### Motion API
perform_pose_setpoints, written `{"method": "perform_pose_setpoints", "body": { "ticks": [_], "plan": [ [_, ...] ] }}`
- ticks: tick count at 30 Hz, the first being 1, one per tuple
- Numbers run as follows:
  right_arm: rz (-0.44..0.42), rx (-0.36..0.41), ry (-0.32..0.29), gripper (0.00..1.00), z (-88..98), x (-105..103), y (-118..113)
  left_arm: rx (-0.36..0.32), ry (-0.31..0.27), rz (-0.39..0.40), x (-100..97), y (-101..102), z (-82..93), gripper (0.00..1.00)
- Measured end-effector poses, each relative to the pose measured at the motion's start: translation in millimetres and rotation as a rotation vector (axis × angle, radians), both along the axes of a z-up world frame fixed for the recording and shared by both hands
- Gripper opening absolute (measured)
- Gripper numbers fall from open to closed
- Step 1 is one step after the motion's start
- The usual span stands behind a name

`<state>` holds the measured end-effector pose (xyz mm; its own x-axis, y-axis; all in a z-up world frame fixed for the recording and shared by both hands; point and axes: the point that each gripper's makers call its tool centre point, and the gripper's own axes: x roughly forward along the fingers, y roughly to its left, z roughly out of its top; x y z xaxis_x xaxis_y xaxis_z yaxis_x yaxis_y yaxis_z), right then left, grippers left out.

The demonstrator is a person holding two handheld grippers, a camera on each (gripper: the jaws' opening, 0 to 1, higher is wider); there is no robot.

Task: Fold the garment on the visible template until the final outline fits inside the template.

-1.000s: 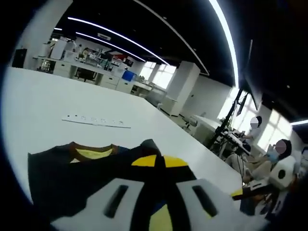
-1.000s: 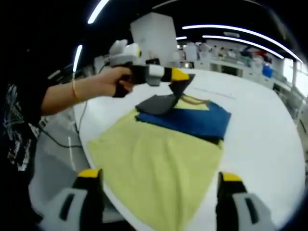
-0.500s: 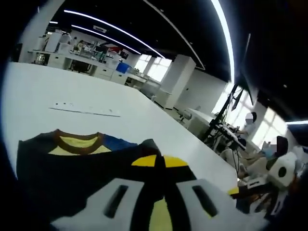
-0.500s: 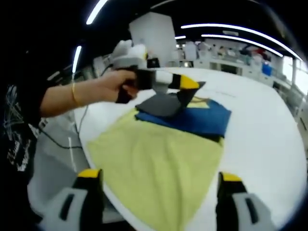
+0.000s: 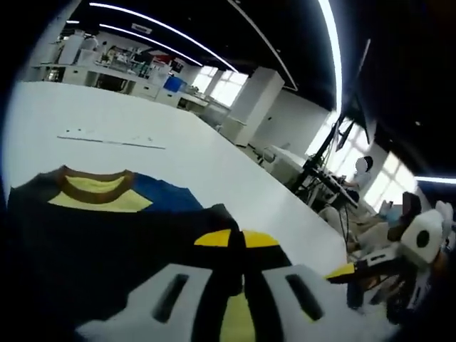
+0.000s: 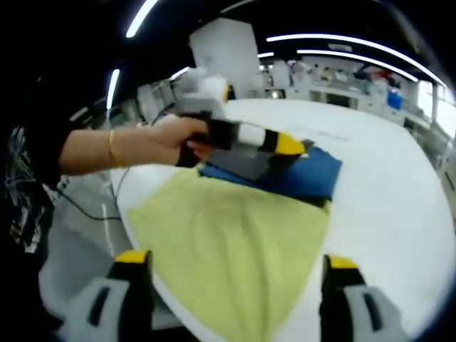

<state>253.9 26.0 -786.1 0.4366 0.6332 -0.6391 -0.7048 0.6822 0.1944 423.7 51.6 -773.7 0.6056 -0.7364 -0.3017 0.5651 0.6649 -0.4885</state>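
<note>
Left gripper [image 5: 236, 246] carried garment [image 5: 92, 228] flap further; fingers [image 5: 214, 239] pinching.

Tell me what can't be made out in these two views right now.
- Left gripper view: left claw covers the dark fabric fold where it pinches.
- Right gripper view: hand and left claw hide the blue garment's collar; motion blur.
- Template outline: yellow cloth runs past the table edge.

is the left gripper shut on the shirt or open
Shut on it. In the left gripper view the left gripper has its yellow tips pressed together with dark fabric of the shirt pinched between them.
</note>
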Motion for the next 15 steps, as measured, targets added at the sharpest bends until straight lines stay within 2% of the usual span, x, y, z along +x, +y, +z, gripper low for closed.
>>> {"method": "perform_pose_setpoints", "body": {
  "ticks": [2, 4, 7, 15],
  "plan": [
    [0.002, -0.001, 0.001, 0.99, -1.2, 0.1, 0.1, -0.011, 0.024, -0.012, -1.3, -2.4, -5.5, 0.03],
    [0.003, 0.0, 0.001, 0.99, -1.5, 0.0, 0.5, -0.006, 0.019, -0.028, -2.9, -3.2, -7.3, 0.06],
    [0.001, 0.004, 0.002, 0.99, -1.5, 0.2, 0.9, 0.006, 0.005, -0.045, -5.7, -4.3, -6.7, 0.19],
    [0.028, 0.003, 0.004, 0.99, -0.5, -1.2, 2.5, 0.078, -0.088, -0.073, -9.8, 1.9, 2.1, 0.54]
  ]
}}
